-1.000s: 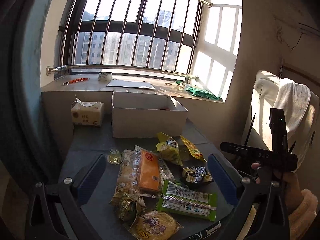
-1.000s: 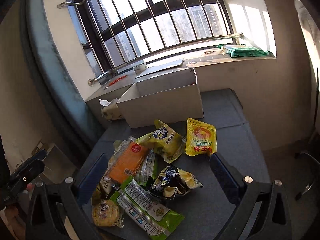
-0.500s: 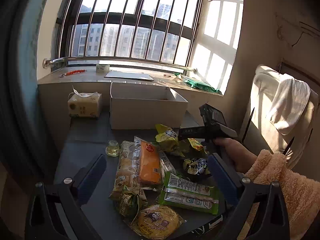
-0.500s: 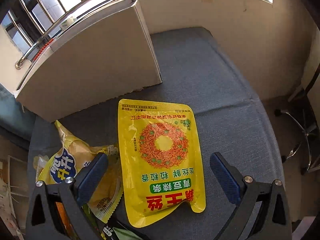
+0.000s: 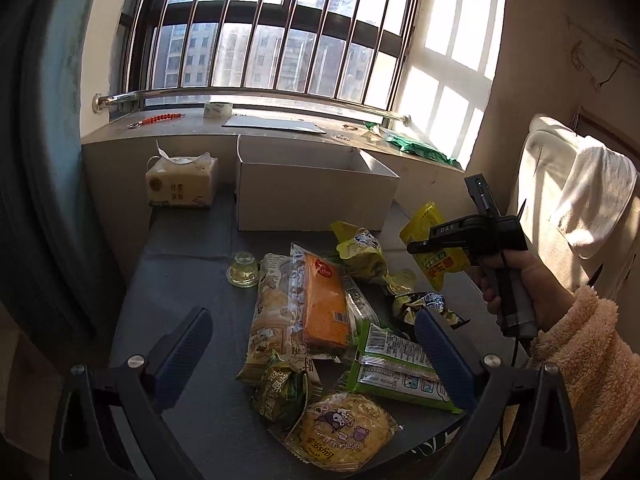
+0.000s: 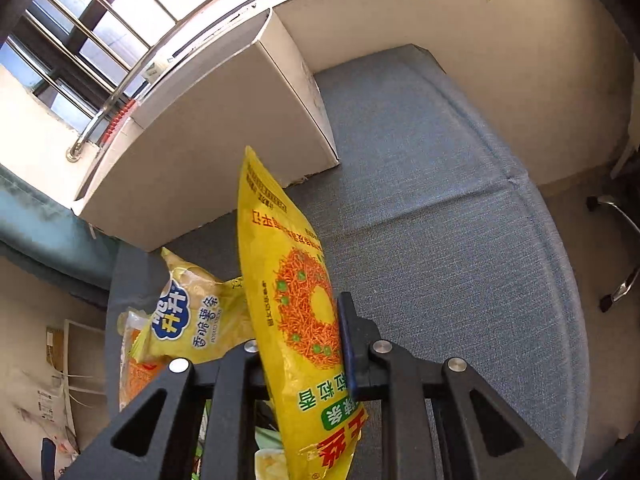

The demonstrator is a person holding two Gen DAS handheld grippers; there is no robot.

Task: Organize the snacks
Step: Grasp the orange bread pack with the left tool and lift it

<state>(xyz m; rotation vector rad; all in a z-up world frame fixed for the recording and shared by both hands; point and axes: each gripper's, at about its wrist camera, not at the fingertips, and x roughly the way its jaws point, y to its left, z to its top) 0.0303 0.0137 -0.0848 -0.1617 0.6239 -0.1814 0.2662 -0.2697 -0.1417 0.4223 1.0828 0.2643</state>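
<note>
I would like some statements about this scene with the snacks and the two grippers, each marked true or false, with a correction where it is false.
1. The right gripper is shut on the yellow snack bag. True.
2. The yellow snack bag lies flat on the table. False: it is lifted and stands on edge between the fingers, clear of the grey table.
3. The left gripper holds the orange packet. False: it is open and holds nothing; the packet lies in the pile.
4. The white box stands open at the top. True.
5. A tissue pack sits beside the box. True.
</note>
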